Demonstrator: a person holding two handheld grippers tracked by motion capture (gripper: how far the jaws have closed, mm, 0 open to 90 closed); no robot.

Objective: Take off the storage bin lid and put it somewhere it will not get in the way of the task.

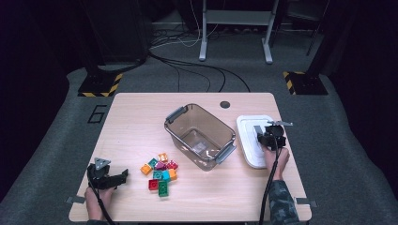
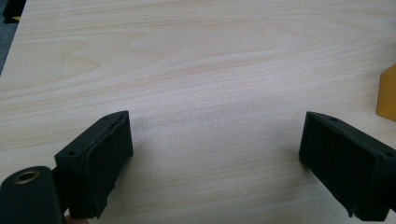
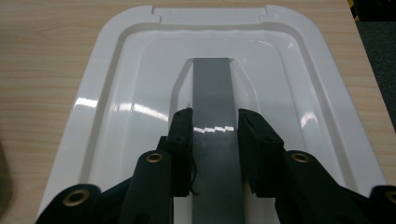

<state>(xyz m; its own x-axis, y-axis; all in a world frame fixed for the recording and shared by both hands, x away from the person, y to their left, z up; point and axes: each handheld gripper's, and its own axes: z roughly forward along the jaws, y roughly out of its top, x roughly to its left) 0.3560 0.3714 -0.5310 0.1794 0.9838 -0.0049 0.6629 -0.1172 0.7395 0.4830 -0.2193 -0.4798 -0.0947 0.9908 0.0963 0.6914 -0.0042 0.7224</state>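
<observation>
On the right side of the table, my right gripper is down on the white lid, its jaws closed in on the grey handle strip that runs along the lid's middle, one pad against each edge of it. In the high view the lid lies flat just to the right of the clear brown bin, which stands open with its grey end latches showing. My left gripper sits near the table's front-left corner, jaws spread wide with bare wood between them and nothing held. A cluster of coloured bricks lies between that gripper and the bin; I think the orange edge at the right of the left gripper view is one of them, though too little shows to be sure.
</observation>
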